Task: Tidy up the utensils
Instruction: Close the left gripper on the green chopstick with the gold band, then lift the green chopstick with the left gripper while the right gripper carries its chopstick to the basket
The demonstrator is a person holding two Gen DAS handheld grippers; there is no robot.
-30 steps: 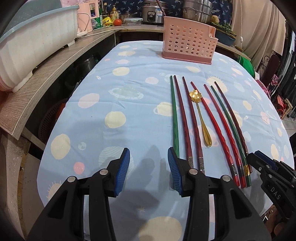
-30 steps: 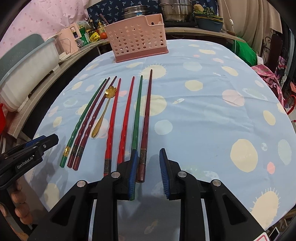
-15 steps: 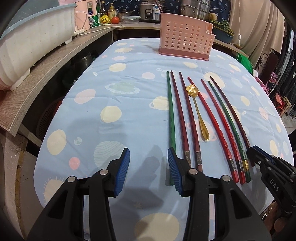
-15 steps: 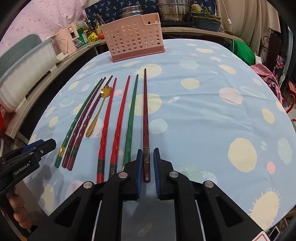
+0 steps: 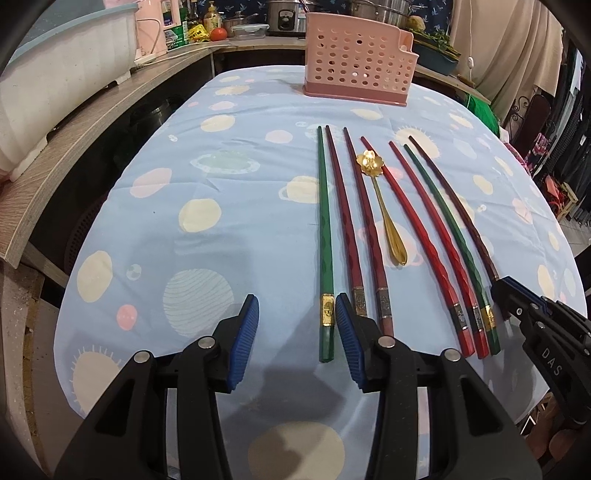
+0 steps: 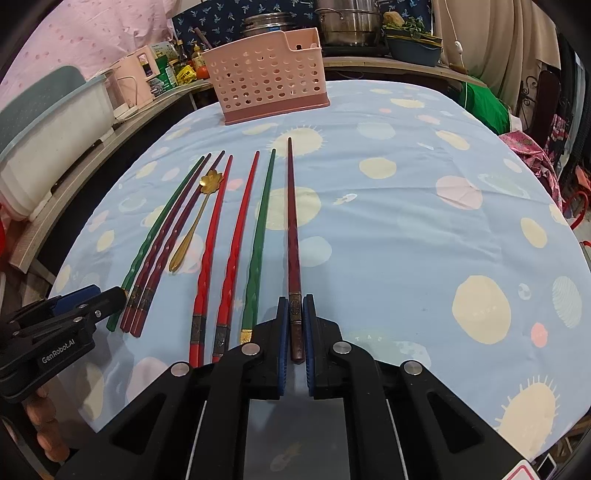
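Table point(image 5: 155, 236) has a pale blue cloth printed with cream and pink circles, suns and ringed planets; the same cloth fills the right wrist view point(image 6: 424, 229). Pink perforated utensil basket point(image 5: 356, 64) stands upright at the far end, also seen from the right wrist point(image 6: 269, 85).

7 chopsticks and 1 spoon lie in a rough row on the cloth, tips toward the basket. In the left wrist view, from its left side: green chopstick point(image 5: 325, 236), 2 dark red chopsticks point(image 5: 360, 236), gold spoon point(image 5: 386, 206) with flower-shaped bowl, 2 bright red chopsticks point(image 5: 432, 240), second green chopstick point(image 5: 448, 229), maroon chopstick point(image 5: 458, 210) at the row's far edge.

Left gripper point(image 5: 295, 332) is spread wide, low over the near table edge; the butt end of the green chopstick sits between the pads, just beside the right-hand pad, not clamped. Right gripper point(image 6: 295, 332) is closed onto the butt end of the maroon chopstick point(image 6: 293, 229), pads on both sides; the rest of the stick lies along the cloth.

Room: grey wood-grain counter point(image 5: 74, 147) curves along the left with a white tub point(image 5: 55, 74), pink appliance, bottles, a tomato. Steel pots point(image 6: 347, 22) sit behind the basket, a beige curtain point(image 5: 517, 48) at the far right.
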